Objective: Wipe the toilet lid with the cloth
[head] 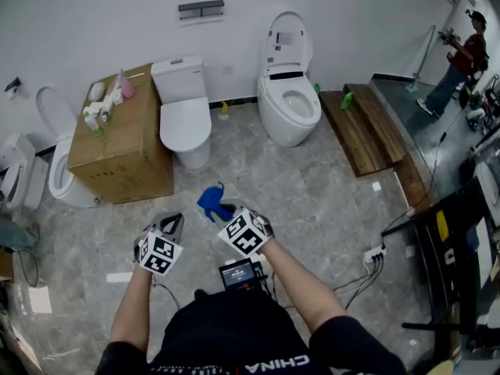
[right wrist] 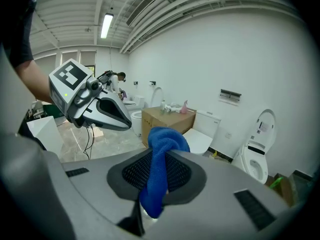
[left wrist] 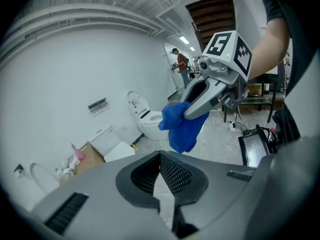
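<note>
Well back from the toilet: cloth pinched in the right gripper

Low in the head view, the right gripper [head: 228, 212] has its jaws closed on a blue cloth [head: 212, 201]. The cloth bunches up above the tips, and its other end hangs down through the gap between the pads. Just beside it, the left gripper [head: 173, 220] has its jaws fully together with nothing between them. Both tools are held out in front of the person, side by side, above the grey marbled floor [head: 312, 201] and pointing towards the far wall.

The cloth is in the air, well apart from the toilet lid [head: 186, 119]. That lid is down on a white toilet standing against the wall, straight ahead of the grippers. A cardboard box [head: 117, 151] stands just beside this toilet on the left of the picture, with a few bottles [head: 101, 106] on top. On the box's other side is an old toilet [head: 58, 170] with its seat raised. To the right stands a second toilet [head: 289, 104] with its lid up, and a wooden platform [head: 367, 127] lies next to it. Another person [head: 461, 61] stands in the far right corner.
</note>
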The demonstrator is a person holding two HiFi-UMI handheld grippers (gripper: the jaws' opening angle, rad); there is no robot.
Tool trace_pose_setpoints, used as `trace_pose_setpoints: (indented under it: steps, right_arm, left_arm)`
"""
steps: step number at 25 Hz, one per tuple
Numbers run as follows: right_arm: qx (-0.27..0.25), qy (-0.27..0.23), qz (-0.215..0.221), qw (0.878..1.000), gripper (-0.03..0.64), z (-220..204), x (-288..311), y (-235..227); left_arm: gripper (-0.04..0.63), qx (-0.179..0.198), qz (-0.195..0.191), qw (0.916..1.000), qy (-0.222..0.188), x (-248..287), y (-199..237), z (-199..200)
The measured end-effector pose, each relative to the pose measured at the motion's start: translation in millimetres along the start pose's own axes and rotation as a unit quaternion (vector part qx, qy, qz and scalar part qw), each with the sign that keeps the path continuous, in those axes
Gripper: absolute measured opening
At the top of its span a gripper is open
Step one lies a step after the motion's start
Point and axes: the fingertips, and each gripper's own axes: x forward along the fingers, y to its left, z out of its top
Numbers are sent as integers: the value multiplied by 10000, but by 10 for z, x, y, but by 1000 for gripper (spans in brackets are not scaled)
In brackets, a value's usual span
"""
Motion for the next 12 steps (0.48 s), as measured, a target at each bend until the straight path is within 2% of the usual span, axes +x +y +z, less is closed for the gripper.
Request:
trace_pose_setpoints:
  steps: [7,12]
  right_arm:
    - [218,-59,244,9994,57,-201,-117,-304]
    - [216,-107,476,9986,57,-312,-174,-532]
  left_arm:
    - [11,-72,60,9999,98,265,-126,215]
    - [11,-187,327,9989,281,416,-85,255]
